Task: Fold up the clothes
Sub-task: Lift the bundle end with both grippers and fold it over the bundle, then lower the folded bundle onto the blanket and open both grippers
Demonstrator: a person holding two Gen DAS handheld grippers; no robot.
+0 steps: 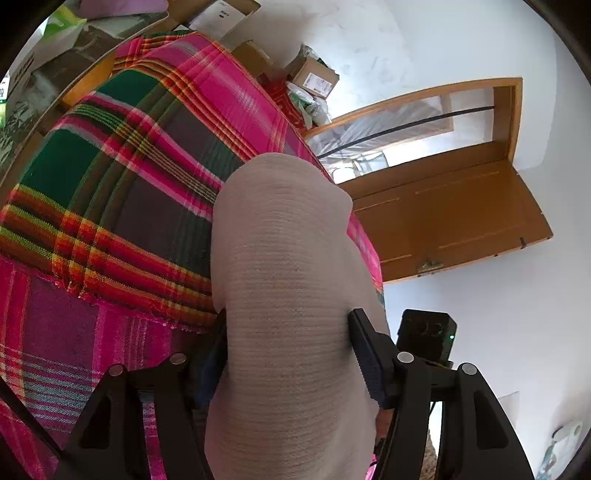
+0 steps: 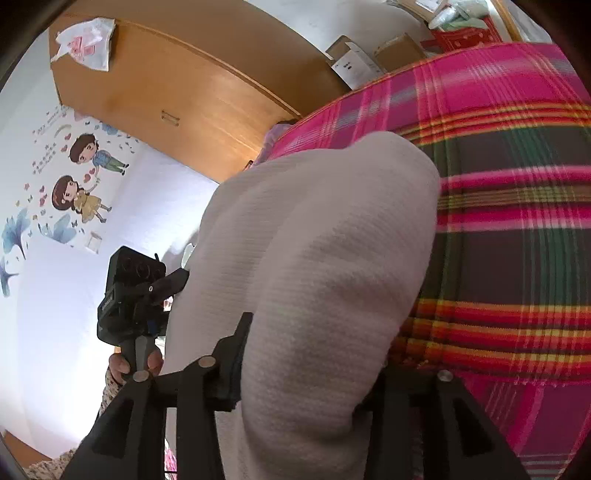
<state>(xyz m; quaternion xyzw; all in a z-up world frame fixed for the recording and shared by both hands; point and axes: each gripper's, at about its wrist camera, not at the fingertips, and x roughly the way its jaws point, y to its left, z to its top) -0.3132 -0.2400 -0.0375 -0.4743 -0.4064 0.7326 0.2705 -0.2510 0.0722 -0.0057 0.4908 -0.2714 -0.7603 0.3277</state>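
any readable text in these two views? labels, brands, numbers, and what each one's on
No text can be read with confidence.
Shipping label on the cardboard box: print too small.
Label on the white box: blurred.
White box by the wardrobe: small dark mark, unreadable.
Wall sticker with cartoon figures: small script, illegible.
Camera on the other gripper: side lettering too blurred.
Plastic bag: pink print, unreadable.

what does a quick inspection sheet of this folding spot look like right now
surface: bed under a pink plaid blanket.
job's things: pale ribbed knit garment, draped over the blanket.
clutter: cardboard boxes at the far end of the bed.
grippers: left tongs and right tongs each shut on the garment.
cables: nothing seen.
surroundings: open wooden window shutter, wooden wardrobe, cartoon wall stickers.
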